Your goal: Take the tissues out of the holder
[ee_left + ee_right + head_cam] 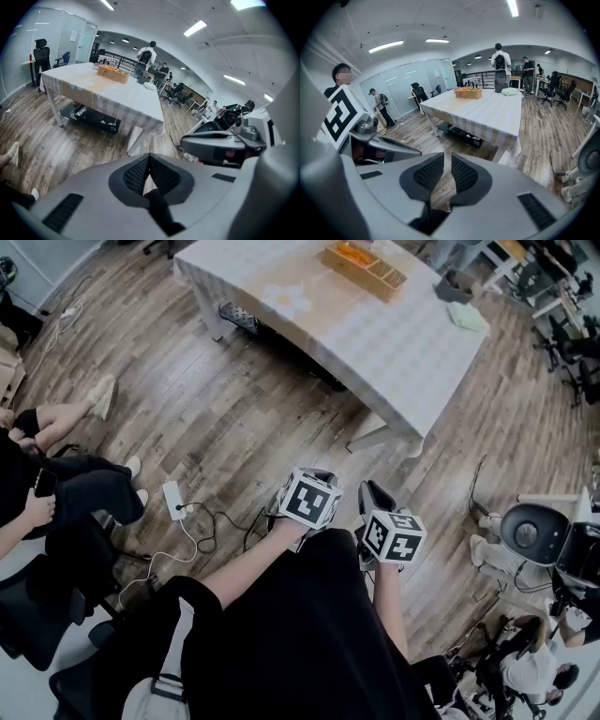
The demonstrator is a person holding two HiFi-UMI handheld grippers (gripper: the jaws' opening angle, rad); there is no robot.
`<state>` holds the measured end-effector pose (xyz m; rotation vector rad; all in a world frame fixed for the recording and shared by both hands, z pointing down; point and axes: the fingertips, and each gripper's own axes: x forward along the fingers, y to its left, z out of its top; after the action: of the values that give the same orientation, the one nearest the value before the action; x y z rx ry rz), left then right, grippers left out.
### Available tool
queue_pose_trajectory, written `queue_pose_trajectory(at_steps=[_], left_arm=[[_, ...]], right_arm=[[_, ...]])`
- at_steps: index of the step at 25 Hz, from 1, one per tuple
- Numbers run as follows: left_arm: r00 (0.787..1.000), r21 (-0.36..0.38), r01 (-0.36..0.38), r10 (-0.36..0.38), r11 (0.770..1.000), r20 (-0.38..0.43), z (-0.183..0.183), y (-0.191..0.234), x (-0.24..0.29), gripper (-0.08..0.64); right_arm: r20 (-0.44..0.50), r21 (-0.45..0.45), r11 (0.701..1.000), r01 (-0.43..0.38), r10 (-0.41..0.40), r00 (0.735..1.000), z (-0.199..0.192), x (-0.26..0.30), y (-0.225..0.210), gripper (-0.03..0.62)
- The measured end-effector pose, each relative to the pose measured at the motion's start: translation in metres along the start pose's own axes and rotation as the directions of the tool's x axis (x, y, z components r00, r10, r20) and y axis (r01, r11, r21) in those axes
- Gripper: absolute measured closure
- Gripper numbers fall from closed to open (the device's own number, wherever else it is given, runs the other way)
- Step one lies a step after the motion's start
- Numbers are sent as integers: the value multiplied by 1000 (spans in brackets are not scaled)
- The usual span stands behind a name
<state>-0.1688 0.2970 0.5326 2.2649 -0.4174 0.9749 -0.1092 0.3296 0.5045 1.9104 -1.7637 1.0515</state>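
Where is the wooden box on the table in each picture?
Head view: box at the top, right of the middle, at the table's far end.
Left gripper view: box in the upper left, on the table's far part.
Right gripper view: box just above the middle.
Shared landmark: the cloth-covered table under it.

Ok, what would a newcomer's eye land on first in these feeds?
The two marker-cubed grippers stand out first: the left gripper with jaws together and the right gripper with a slim gap. Both are empty and held over the wood floor, short of the table. Next comes that long table in its checked cloth, with the wooden holder at its far end.
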Motion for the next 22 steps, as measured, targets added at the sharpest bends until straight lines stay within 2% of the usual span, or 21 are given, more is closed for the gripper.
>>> queue_pose_trajectory(at_steps=[11, 22], left_arm=[[1000, 4, 6, -6, 1000, -23, 22, 4, 26, 560], [998, -15, -42, 41, 999, -40, 87, 14, 71, 560]], right_arm=[[-2, 21, 1000, -2, 2, 1000, 20, 19, -27, 568], [-16, 4, 997, -78, 78, 997, 73, 66, -71, 574]])
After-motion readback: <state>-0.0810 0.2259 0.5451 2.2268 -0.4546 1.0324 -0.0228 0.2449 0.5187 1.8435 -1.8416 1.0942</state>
